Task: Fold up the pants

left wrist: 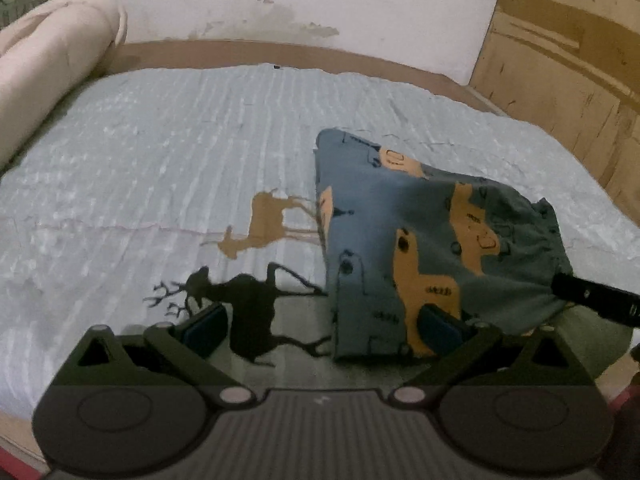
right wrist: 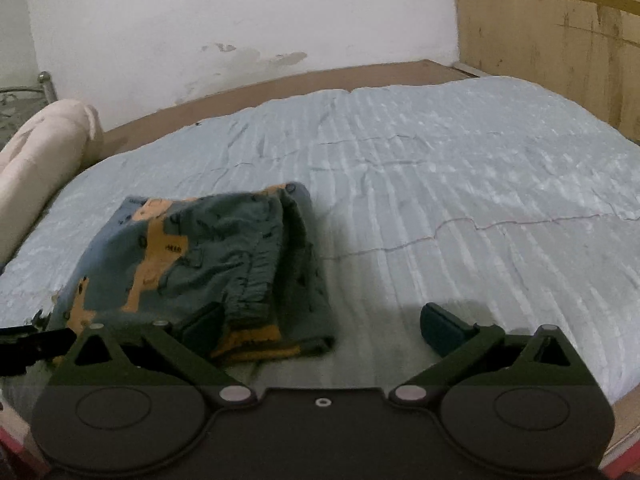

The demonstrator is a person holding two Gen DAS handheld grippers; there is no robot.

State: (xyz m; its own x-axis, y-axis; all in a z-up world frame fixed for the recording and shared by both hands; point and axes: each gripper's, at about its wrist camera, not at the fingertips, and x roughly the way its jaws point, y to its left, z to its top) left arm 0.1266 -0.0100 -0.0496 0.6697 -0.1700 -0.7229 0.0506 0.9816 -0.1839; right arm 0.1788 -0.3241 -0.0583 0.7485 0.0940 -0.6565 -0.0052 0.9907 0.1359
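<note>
The folded pants [left wrist: 420, 240], blue-grey with orange animal shapes, lie on the pale blue bedspread [left wrist: 160, 140]. My left gripper [left wrist: 324, 330] hangs open wide over their near left corner. Its right finger [left wrist: 440, 326] is in front of the cloth and nothing is pinched. In the right wrist view the pants [right wrist: 208, 256] sit at the left, with the gathered waistband toward the middle. My right gripper [right wrist: 324, 326] is open wide, its left finger [right wrist: 202, 326] at the near edge of the waistband. Each gripper's dark tip shows in the other's view, the right gripper [left wrist: 592, 296] and the left gripper [right wrist: 32, 344].
Two deer prints [left wrist: 256, 280] mark the bedspread left of the pants. A rolled cream blanket [left wrist: 52, 60] lies along the left side. A brown bed frame [left wrist: 240, 50] and a stained white wall stand behind. Wooden panelling [right wrist: 560, 40] rises at the right.
</note>
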